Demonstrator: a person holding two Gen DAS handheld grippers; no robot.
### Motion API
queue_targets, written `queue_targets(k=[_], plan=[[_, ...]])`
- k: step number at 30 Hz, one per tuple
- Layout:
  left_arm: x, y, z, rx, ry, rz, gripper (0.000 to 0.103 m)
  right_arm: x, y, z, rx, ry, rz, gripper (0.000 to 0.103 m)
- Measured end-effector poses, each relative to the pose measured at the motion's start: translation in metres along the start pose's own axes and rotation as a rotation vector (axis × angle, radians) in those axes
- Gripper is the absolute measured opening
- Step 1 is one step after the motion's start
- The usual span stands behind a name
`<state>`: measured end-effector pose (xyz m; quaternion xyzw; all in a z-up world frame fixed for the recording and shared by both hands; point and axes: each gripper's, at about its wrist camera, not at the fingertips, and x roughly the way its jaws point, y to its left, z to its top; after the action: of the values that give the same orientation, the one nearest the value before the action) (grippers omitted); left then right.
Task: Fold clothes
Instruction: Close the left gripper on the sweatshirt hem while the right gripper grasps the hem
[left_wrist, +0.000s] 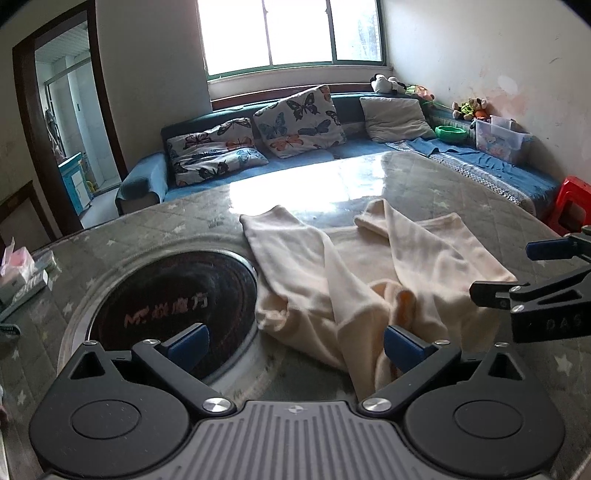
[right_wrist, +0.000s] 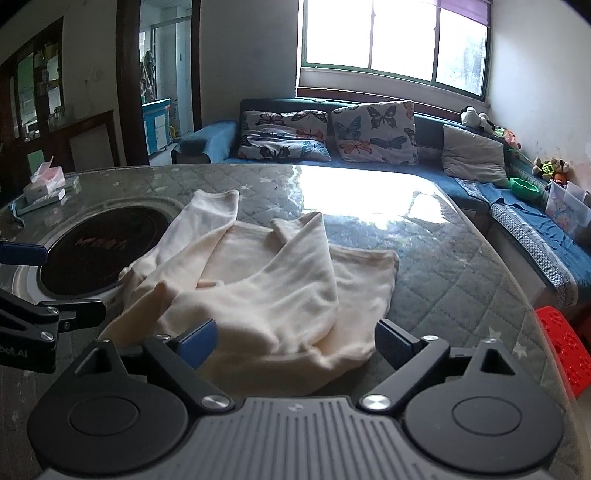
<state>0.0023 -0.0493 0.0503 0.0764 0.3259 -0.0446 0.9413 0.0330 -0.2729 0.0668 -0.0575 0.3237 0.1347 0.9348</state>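
A cream garment lies rumpled on the quilted table, its two long parts pointing away from me. In the left wrist view my left gripper is open just above the garment's near left edge, its right pad close to a fold. The right gripper's fingers show at that view's right edge. In the right wrist view the same garment spreads before my right gripper, which hangs open over its near hem. At the left edge of that view the left gripper's fingers reach in.
A round black cooktop is set into the table left of the garment. Tissue boxes sit at the table's far left. Behind the table runs a blue sofa with butterfly cushions; a red stool stands at the right.
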Motion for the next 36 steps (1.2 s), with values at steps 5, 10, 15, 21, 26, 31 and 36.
queue_targets(k=[5, 10, 15, 21, 26, 31, 36], plan=[[0.012, -0.001, 0.019, 0.041, -0.019, -0.006, 0.102, 0.023, -0.007, 0.024, 0.000, 0.004, 0.008, 0.091], [0.039, 0.001, 0.040, 0.048, -0.006, -0.017, 0.102, 0.050, -0.015, 0.048, 0.001, 0.013, 0.016, 0.087], [0.075, -0.001, 0.056, 0.049, 0.029, -0.053, 0.093, 0.096, -0.026, 0.063, 0.026, 0.069, 0.018, 0.085], [0.113, -0.008, 0.064, 0.053, 0.085, -0.080, 0.093, 0.141, -0.031, 0.068, 0.046, 0.128, 0.050, 0.078], [0.131, -0.012, 0.064, 0.055, 0.116, -0.088, 0.082, 0.156, -0.030, 0.068, 0.044, 0.135, 0.062, 0.068], [0.137, -0.009, 0.061, 0.044, 0.139, -0.110, 0.047, 0.149, -0.025, 0.071, 0.029, 0.126, 0.092, 0.028], [0.131, -0.004, 0.056, 0.026, 0.130, -0.166, 0.014, 0.135, -0.028, 0.071, 0.042, 0.107, 0.075, 0.010]])
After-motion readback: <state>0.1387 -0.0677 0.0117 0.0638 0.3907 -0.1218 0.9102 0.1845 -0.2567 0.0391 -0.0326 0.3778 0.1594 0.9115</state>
